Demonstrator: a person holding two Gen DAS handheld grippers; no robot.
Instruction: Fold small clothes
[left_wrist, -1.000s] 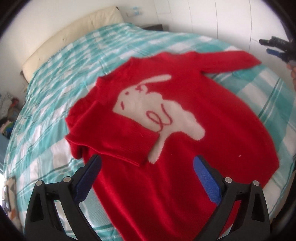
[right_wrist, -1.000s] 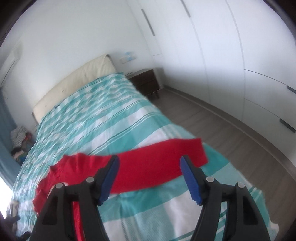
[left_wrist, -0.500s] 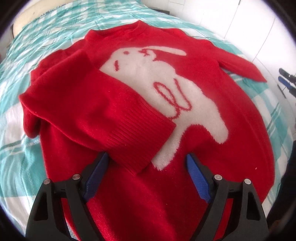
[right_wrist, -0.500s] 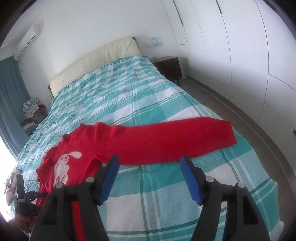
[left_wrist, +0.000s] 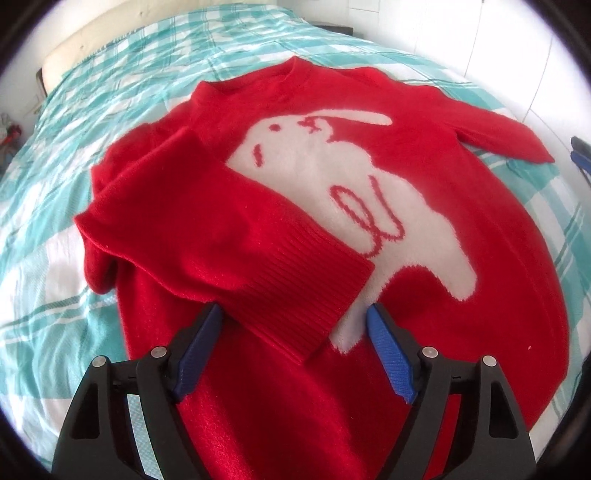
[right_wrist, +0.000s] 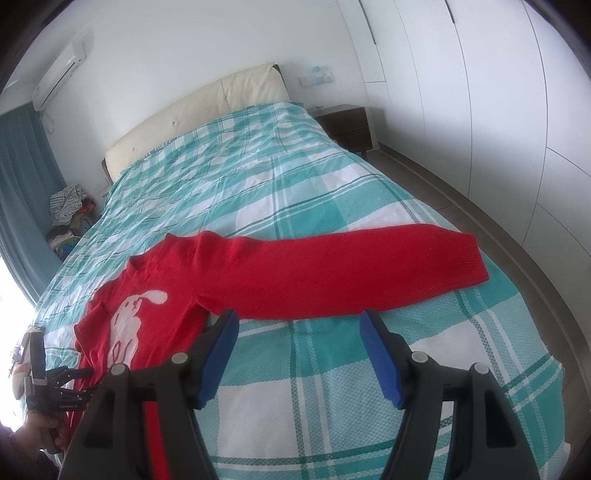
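**Folding the red rabbit sweater: one sleeve across, one sleeve left to take**

Lying face up on the bed (right_wrist: 332, 373), the red knit sweater (left_wrist: 461, 302) has its hem toward the foot edge and its collar toward the headboard (right_wrist: 207, 107). A white rabbit motif (left_wrist: 332, 192) fills the chest. One sleeve (left_wrist: 221, 236) is already laid diagonally across the body, its ribbed cuff (left_wrist: 314, 299) resting over the lower part of the rabbit. The other sleeve (right_wrist: 332, 277) stretches out flat toward the bed's side edge nearest the wardrobe (right_wrist: 498, 110), its cuff close to that edge.

The left gripper (left_wrist: 293, 328) hovers just above the folded cuff with its jaws wide and nothing between them. The right gripper (right_wrist: 299, 332) is near the middle of the outstretched sleeve, jaws also wide and empty.

By its look, the sweater is soft, thick and light, with a fuzzy nap. It should drape and sag wherever it is not supported, and stretch if pulled hard. Knit on knit probably grips well, so the folded sleeve is likely to stay put, but a dragged layer may pull the one beneath along with it. The ribbed cuffs and hem are the firmest, densest parts and would give the jaws the most secure bite. For the free sleeve, a pinch at or just behind the cuff, through both layers, looks best. A pinch mid-sleeve risks leaving the cuff end trailing and bunching. Lifting clear of the checked bedspread (right_wrist: 424, 387) rather than sliding should keep that cover from wrinkling.
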